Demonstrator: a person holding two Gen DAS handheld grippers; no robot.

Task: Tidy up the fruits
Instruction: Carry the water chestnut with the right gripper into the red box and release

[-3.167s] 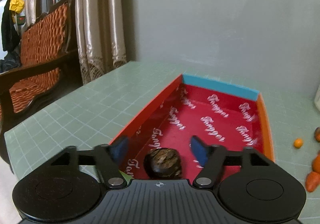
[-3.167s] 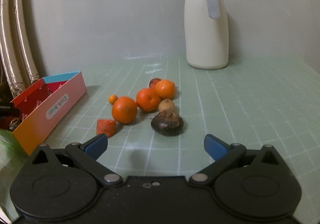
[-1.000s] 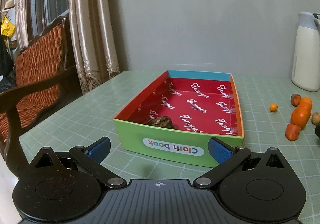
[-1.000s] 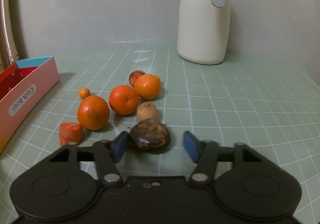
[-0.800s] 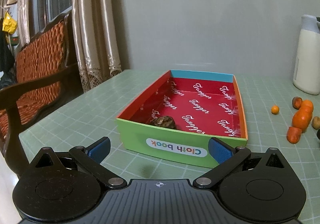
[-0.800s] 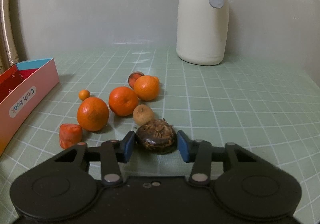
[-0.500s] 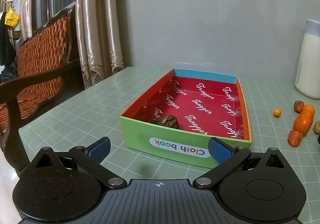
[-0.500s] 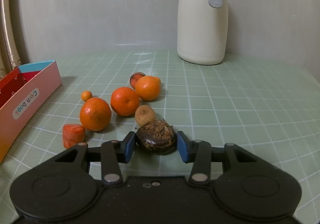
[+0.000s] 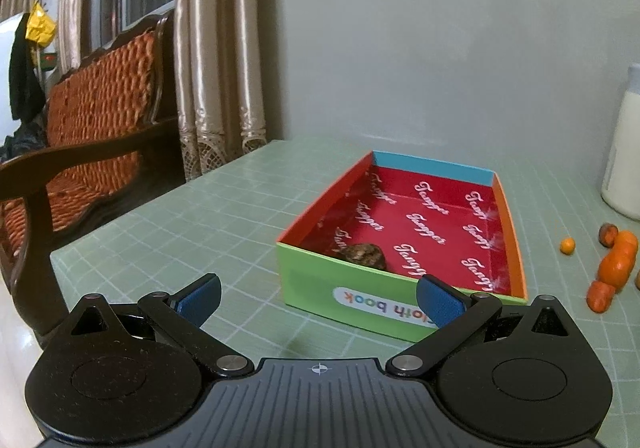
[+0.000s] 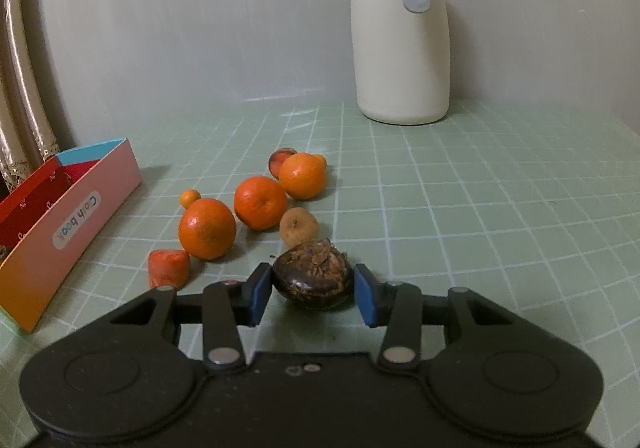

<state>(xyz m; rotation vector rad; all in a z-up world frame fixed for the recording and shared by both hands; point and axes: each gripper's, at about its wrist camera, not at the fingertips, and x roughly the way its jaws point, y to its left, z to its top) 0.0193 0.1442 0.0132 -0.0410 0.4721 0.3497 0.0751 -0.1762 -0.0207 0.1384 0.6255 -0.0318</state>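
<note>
On counter near the oranges (image 10: 207,229), right gripper (image 10: 313,286) clamped water chestnut (image 10: 313,275) across its hard, slick sides; left gripper (image 9: 319,300) apart.

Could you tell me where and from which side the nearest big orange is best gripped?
Grip the nearest big orange across its widest middle, coming from above: the carrot piece and small kumquat crowd its front and back.
</note>
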